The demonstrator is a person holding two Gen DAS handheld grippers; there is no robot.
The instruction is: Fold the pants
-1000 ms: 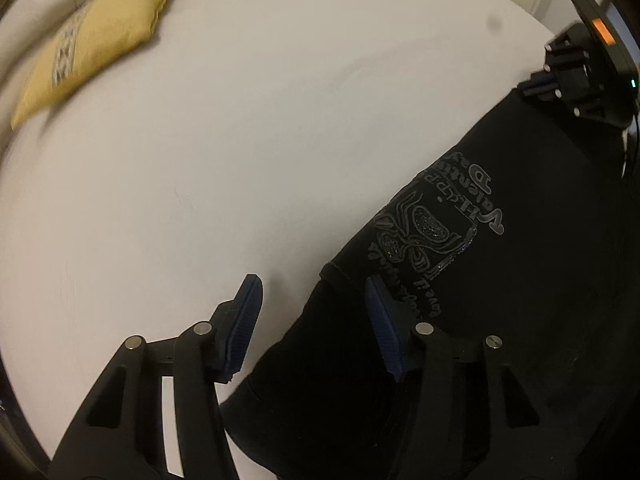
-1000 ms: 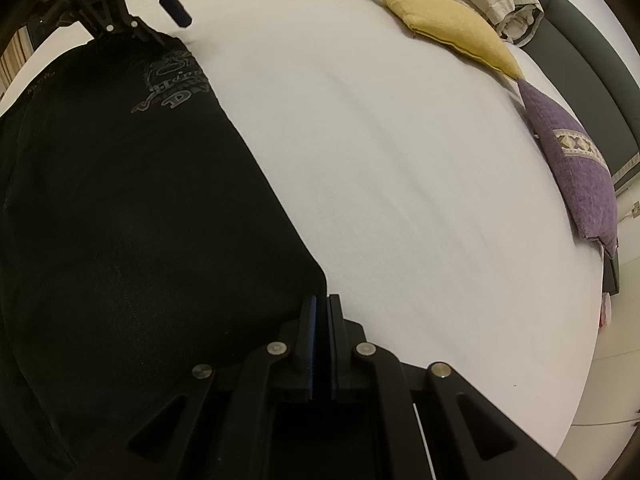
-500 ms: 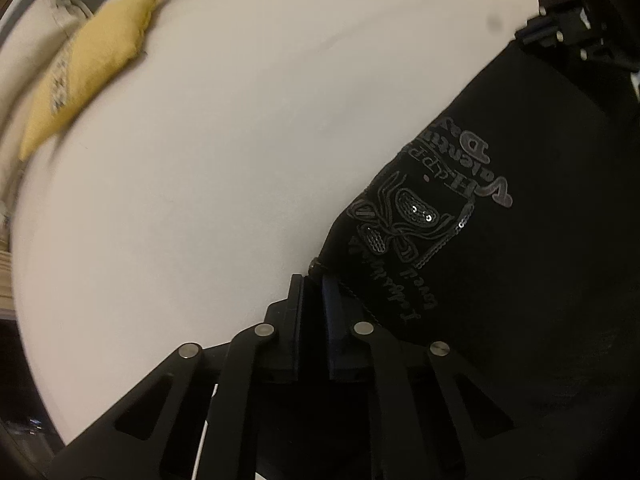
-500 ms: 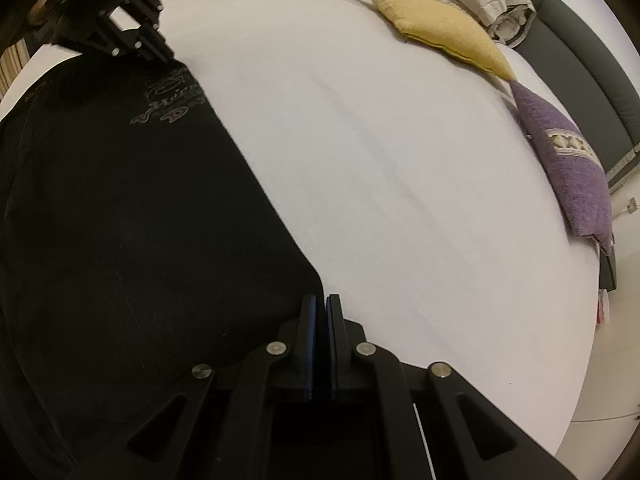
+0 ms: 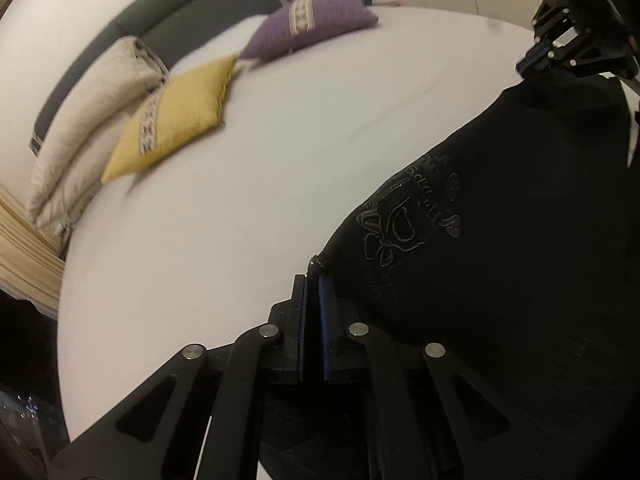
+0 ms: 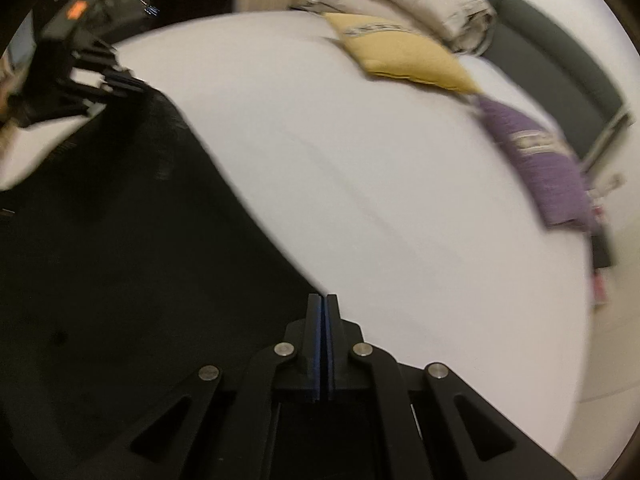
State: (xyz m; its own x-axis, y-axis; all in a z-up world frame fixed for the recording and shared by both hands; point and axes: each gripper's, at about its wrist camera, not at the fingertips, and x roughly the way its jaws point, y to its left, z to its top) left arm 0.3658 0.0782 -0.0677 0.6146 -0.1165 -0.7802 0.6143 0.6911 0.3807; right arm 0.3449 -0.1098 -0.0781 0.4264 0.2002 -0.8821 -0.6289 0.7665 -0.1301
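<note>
Black pants (image 5: 500,264) with a stitched grey emblem hang stretched between my two grippers above a white bed (image 5: 240,208). My left gripper (image 5: 311,280) is shut on one corner of the pants' top edge. My right gripper (image 6: 323,300) is shut on the other corner of the pants (image 6: 120,260). The right gripper (image 5: 538,60) shows at the top right of the left wrist view, and the left gripper (image 6: 120,82) shows at the upper left of the right wrist view. Both views are motion-blurred.
At the head of the bed lie a yellow cushion (image 5: 176,116), a purple cushion (image 5: 312,24) and beige pillows (image 5: 92,120) against a dark headboard (image 5: 160,12). They also show in the right wrist view: yellow cushion (image 6: 404,56), purple cushion (image 6: 544,164).
My left gripper went from open to shut on the pants' corner. Both grippers then rose and tilted up, lifting the pants off the bed; the pillows came into view.
</note>
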